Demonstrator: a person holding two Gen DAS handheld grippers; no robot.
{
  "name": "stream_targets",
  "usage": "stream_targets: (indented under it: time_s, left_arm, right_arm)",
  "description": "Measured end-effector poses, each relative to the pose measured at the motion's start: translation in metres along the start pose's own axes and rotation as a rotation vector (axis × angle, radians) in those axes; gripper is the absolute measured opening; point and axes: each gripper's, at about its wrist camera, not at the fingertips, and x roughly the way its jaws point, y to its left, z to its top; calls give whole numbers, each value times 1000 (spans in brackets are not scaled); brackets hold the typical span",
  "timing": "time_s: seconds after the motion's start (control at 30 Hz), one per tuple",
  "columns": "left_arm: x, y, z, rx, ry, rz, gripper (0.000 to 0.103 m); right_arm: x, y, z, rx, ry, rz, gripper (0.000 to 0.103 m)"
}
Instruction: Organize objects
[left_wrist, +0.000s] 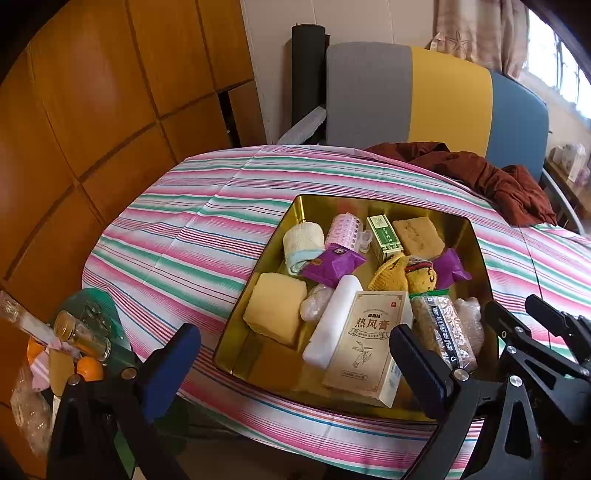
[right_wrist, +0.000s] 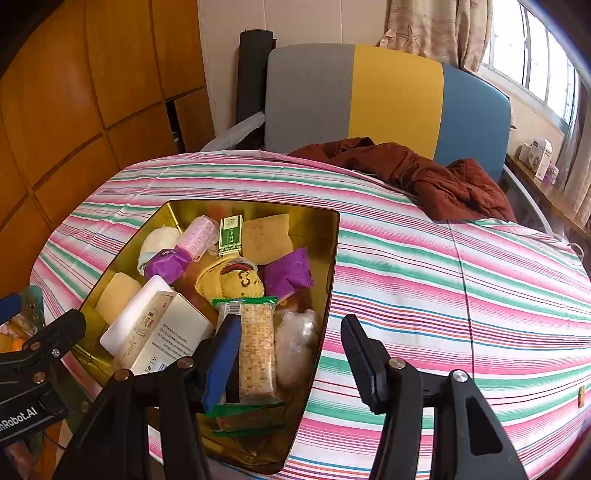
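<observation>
1. Lower left of the left wrist view, my left gripper (left_wrist: 295, 363) hangs with its jaws spread wide and nothing between them; one blue pad (left_wrist: 168, 369) sits over the near table edge, the other over the near side of the gold tray (left_wrist: 258, 266).
2. Left side of the tray holds a pale yellow sponge block (left_wrist: 275, 312). I judge it light and squashy, so I would pinch it across its short sides and expect it to give.
3. Next to it, right of a small clear-wrapped lump, lies a white foam bar (left_wrist: 334, 325), leaning against a tan medicine carton (left_wrist: 367, 341). The carton looks stiff and light, with flat faces that suit my pads; I would take it across its narrow width, near the middle.
4. Centre of the tray has purple foil sachets (left_wrist: 332, 264), which look slick and crinkly, and a knitted yellow pouch (left_wrist: 391, 275), which looks soft and easy to pinch.
5. Further back sit a rolled cloth (left_wrist: 303, 240), a pink roller (left_wrist: 345, 230), a small green box (left_wrist: 384, 236) and a brown sponge square (left_wrist: 417, 236).
6. Lower middle of the right wrist view, my right gripper (right_wrist: 291, 360) is open and grips nothing. Its blue pad (right_wrist: 221, 360) rests beside a green-edged cracker pack (right_wrist: 256, 354) at the tray's near right corner; the other finger hangs over the striped tablecloth (right_wrist: 443, 295).
7. I judge that pack brittle inside and slippery outside: hold it across its width, gently.
8. Right of it, a clear plastic bundle (right_wrist: 295, 339) looks limp.
</observation>
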Motion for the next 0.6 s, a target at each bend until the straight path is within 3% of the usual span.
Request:
stream_targets:
  time_s: [0.6]
  left_arm:
    - [0, -2, 1, 10, -1, -15, 102]
  right_arm:
    - [2, 3, 4, 7, 5, -28, 57]
